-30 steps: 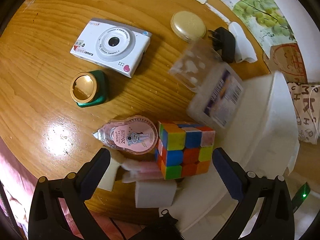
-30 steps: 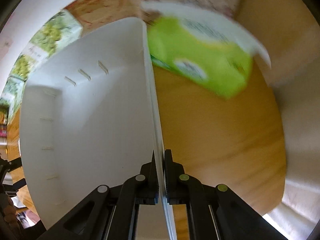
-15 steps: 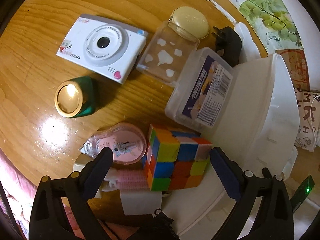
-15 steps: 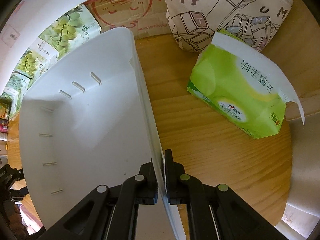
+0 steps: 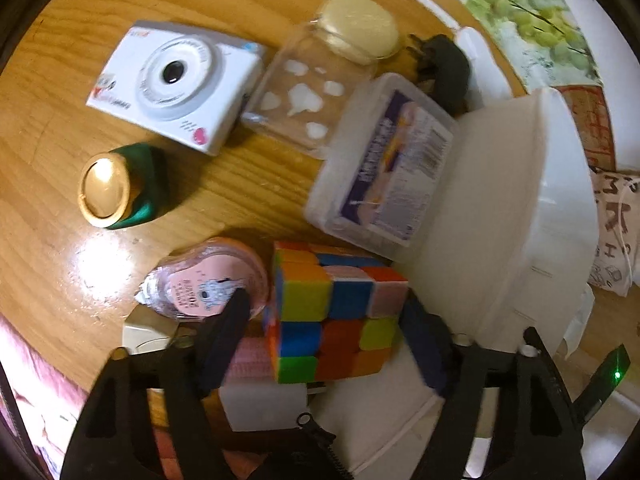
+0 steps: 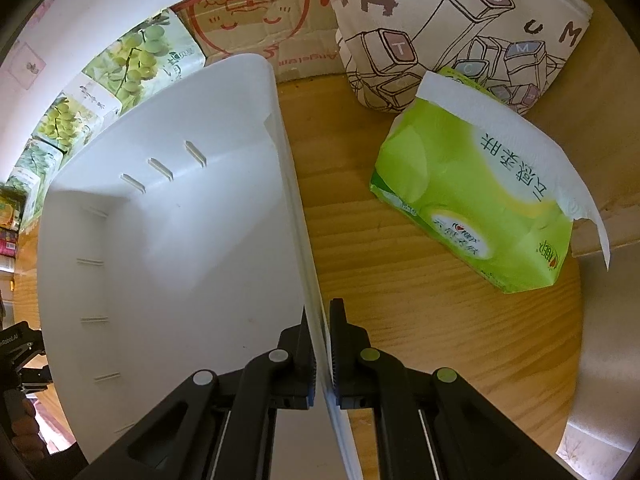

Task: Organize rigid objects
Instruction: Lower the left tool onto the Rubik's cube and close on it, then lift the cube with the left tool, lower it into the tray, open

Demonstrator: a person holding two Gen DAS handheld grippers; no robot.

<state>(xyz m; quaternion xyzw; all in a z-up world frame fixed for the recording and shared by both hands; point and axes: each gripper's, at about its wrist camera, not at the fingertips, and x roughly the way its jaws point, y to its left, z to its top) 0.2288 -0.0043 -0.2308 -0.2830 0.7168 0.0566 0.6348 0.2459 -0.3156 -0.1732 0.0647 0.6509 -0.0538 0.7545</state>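
While the right claw [image 6: 320, 344] is pinching the bin [image 6: 180, 240] wall:
Left claw [image 5: 324, 328] is closing around the cube [image 5: 334, 312], pads not yet pressing.

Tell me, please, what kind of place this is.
Probably a home, at a wooden table used for everyday clutter: a toy camera, a puzzle cube and a tissue pack lie around a white bin.

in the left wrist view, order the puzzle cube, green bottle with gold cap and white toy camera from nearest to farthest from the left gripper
1. puzzle cube, between the closing jaws of the left gripper
2. green bottle with gold cap, out to the left
3. white toy camera, beyond it, upper left
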